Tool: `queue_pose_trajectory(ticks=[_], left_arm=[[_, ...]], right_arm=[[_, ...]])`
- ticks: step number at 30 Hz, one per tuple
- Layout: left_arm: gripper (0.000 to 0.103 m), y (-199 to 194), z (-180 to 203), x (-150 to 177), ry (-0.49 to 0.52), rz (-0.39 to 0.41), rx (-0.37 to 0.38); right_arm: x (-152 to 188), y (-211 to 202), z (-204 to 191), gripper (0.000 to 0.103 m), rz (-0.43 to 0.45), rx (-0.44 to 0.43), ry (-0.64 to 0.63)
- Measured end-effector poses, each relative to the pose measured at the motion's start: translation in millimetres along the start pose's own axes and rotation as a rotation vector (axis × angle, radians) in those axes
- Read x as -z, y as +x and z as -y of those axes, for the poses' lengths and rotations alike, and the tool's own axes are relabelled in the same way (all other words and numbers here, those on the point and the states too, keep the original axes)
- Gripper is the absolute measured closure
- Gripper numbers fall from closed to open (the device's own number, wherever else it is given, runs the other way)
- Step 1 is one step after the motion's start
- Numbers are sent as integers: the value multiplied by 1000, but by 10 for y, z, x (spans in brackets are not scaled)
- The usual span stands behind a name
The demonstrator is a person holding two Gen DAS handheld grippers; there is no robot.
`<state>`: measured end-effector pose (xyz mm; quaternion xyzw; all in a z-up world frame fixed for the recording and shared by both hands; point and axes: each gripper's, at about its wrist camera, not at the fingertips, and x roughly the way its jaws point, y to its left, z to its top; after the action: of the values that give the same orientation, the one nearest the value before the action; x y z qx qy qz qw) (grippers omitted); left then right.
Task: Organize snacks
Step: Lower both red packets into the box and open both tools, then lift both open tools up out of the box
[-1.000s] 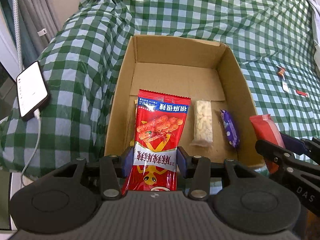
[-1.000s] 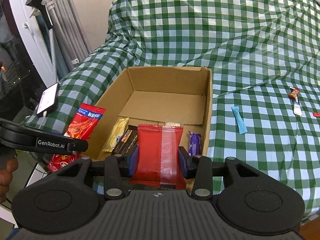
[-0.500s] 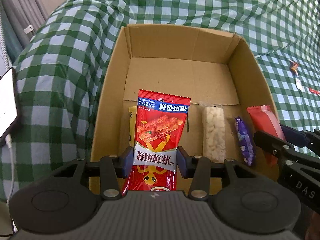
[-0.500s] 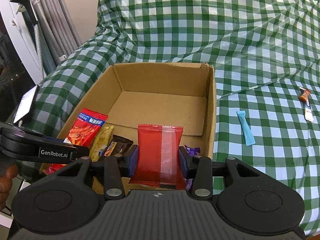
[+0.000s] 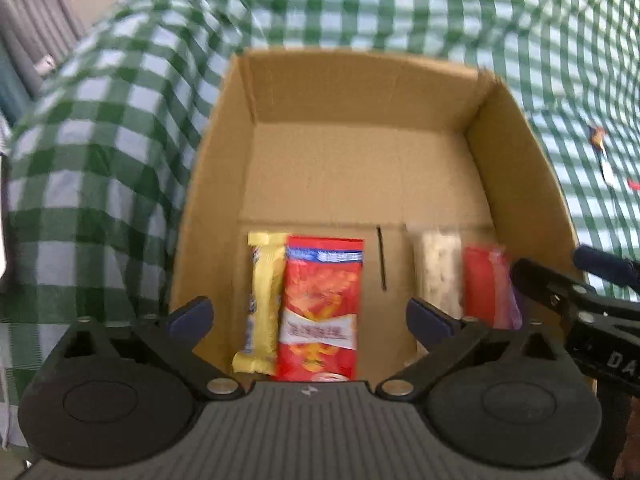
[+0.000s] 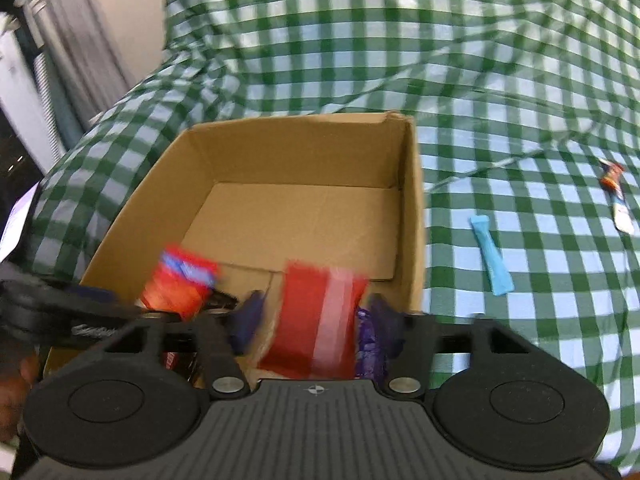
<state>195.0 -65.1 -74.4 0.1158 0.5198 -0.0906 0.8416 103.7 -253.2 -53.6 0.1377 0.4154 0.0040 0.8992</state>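
"DA" on right gripper (image 5: 576, 276)

From my seat, a green-and-white checked cloth (image 6: 400, 40) fills most of both views, draped in soft folds over a broad raised surface, likely a bed, though I cannot tell. At about ten o'clock in the right wrist view I see a plain pale wall (image 6: 132, 12), and beside it grey curtains (image 6: 76, 40) hanging in vertical pleats. Further toward nine o'clock is a white frame (image 6: 16, 92) with dark glass below. Daylight is even, soft.
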Motion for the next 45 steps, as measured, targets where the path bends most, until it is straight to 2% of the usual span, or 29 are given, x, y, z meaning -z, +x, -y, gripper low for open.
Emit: queue_pose_trajectory(ticks=[1,5,14,19,33,45], left_arm=[[0,-33,-4,12,3,9,-8],[0,-163,-29,144,23,2,-17],[0,-632,-87,590,-30,-11,-4],[0,-945,-39,833,-23,27,-21],[0,-1563,37,1387,-29,115,-42],[0,-1824,102,1565,-17,172,-45]], right_arm=[[-4,-14,15,22,7,6,21],[28,-126,42,16,9,5,44],[365,-665,-147,12,11,5,37],[553,-963,-331,10,38,11,7],[966,-1782,-563,2,202,29,-138],[1124,-2093,-594,1,263,15,-156]])
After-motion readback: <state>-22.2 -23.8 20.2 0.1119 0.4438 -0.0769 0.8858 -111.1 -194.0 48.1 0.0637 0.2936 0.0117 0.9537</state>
